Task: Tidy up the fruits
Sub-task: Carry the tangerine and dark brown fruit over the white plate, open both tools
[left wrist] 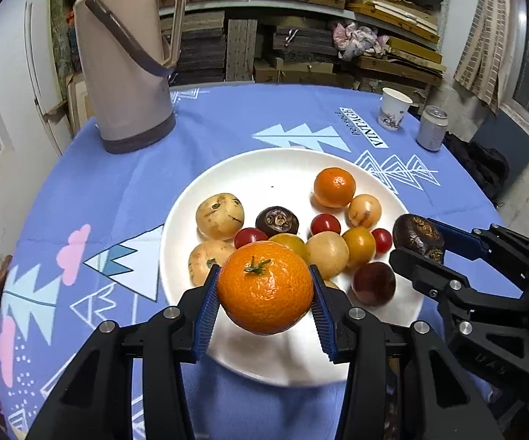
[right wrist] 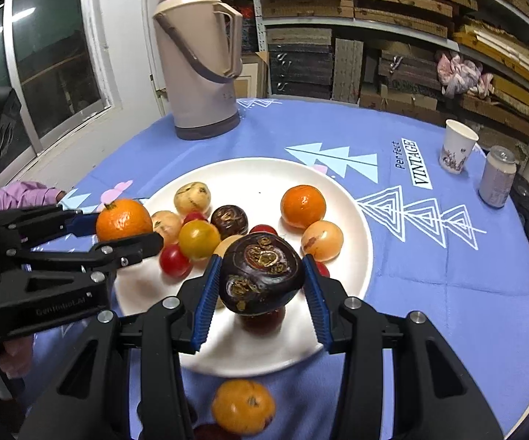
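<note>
White plate (left wrist: 227,168) carries most fruits. Left gripper (left wrist: 264,293) clamps a tangerine (left wrist: 264,286); right gripper (right wrist: 260,275) clamps a dark fruit (right wrist: 260,271), both above the plate's 6 o'clock edge. One orange fruit (right wrist: 243,405) lies off-plate on the bench (right wrist: 447,311), unsorted.

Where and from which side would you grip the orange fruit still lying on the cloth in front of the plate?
Grip the orange fruit across its widest middle, coming straight down from above: it is round, lies off the plate on the cloth, and nothing crowds its right side.
</note>
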The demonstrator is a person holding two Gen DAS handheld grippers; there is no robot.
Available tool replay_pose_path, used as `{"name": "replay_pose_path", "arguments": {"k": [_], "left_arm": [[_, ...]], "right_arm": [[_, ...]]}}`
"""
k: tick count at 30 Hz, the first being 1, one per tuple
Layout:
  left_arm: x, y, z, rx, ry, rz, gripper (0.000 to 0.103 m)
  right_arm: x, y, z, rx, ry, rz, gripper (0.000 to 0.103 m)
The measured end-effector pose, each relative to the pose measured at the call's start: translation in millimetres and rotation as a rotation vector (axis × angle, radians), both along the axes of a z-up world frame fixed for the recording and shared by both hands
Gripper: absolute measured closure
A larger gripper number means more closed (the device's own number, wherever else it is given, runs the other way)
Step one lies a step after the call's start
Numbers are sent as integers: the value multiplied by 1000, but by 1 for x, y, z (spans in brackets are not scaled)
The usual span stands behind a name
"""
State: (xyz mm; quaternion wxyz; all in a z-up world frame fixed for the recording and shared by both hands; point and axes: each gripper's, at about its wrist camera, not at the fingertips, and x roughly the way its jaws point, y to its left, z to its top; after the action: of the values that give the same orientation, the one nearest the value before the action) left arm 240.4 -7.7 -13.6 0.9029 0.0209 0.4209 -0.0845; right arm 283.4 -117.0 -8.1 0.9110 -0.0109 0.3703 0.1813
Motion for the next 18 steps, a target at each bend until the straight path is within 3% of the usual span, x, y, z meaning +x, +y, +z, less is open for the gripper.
{"name": "replay_pose_path", "arguments": {"k": [18], "left_arm": [[58,0,-14,-48,41,27,56]], "right_arm": [[69,-3,-33,77,87,-78,59]]}}
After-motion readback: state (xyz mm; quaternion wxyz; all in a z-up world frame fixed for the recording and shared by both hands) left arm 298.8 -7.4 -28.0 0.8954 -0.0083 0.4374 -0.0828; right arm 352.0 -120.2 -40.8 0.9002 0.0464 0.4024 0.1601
